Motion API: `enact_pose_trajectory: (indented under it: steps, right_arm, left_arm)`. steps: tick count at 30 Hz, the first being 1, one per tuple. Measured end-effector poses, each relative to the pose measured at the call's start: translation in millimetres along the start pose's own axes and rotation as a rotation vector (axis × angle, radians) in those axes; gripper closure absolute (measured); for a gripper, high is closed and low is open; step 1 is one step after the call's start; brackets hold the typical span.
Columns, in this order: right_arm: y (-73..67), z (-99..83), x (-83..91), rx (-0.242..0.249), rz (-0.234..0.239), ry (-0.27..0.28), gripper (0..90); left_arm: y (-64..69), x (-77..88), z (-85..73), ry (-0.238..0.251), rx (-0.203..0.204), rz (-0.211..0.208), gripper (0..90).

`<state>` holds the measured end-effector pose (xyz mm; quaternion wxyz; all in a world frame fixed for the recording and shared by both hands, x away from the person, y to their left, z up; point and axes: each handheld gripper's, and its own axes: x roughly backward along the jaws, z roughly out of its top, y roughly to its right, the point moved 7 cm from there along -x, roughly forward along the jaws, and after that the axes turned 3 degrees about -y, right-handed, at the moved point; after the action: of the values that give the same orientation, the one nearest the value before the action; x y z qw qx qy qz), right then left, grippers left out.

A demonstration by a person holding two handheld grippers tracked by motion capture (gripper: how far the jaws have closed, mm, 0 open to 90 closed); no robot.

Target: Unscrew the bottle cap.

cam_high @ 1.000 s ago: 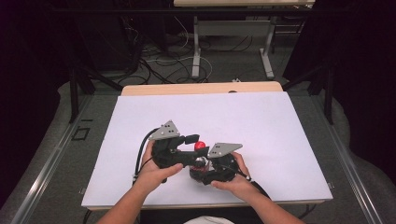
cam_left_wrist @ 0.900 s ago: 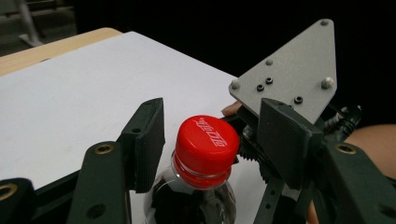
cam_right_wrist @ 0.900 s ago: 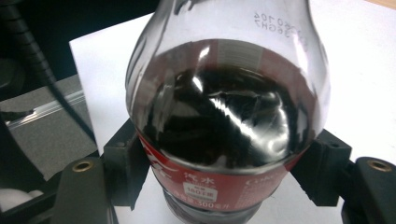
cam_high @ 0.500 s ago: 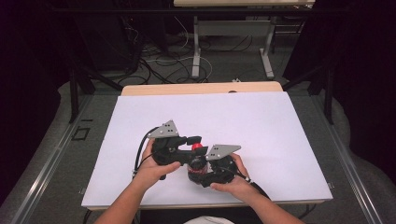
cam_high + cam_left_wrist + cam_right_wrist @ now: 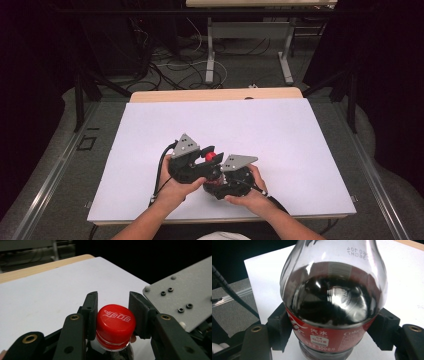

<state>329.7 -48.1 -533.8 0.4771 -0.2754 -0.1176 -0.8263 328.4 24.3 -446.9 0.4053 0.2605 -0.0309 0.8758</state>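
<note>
Near the front edge of the white table [image 5: 300, 130]: left gripper [image 5: 113, 311], jaws just drawn in, now clamped on the red cap [image 5: 115, 319] of a small cola bottle [image 5: 333, 300]. Right beside it, right gripper [image 5: 333, 340], pinched tight round the bottle's red-labelled body, dark drink inside. Both grippers touching at the table's middle, bottle between them.

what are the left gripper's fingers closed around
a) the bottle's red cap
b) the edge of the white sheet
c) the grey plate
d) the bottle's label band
a: in the left gripper view the left gripper has its two black fingers standing on either side of the red cap of the bottle, while the right gripper clamps the labelled body.
</note>
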Motion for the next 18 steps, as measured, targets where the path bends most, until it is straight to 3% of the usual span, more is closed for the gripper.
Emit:
enact_pose_trajectory:
  steps: [3,4,5,9,15,18]
  right_arm:
    - [-0.4,0.7,0.8,0.012,0.006,0.008,29.2]
    - [-0.8,0.7,1.6,0.008,0.013,0.005,29.2]
    - [-1.1,0.3,2.5,-0.003,0.021,-0.003,29.2]
    - [-0.6,1.0,2.4,-0.008,0.019,0.010,29.2]
    - [-2.8,0.5,3.3,-0.002,0.042,-0.003,29.2]
    - [-3.9,1.6,2.2,0.007,0.040,0.011,29.2]
  left_arm:
    - [1.3,1.5,1.2,-0.005,0.001,-0.010,58.3]
    - [1.8,2.8,2.7,-0.002,-0.004,-0.057,52.4]
    - [2.0,4.3,3.3,-0.001,-0.003,-0.077,48.3]
    - [-1.4,9.6,4.5,0.003,-0.015,-0.095,43.0]
    - [-7.6,21.3,6.3,0.011,-0.094,-0.203,42.3]
    - [-9.5,21.9,4.9,-0.004,-0.138,-0.227,44.7]
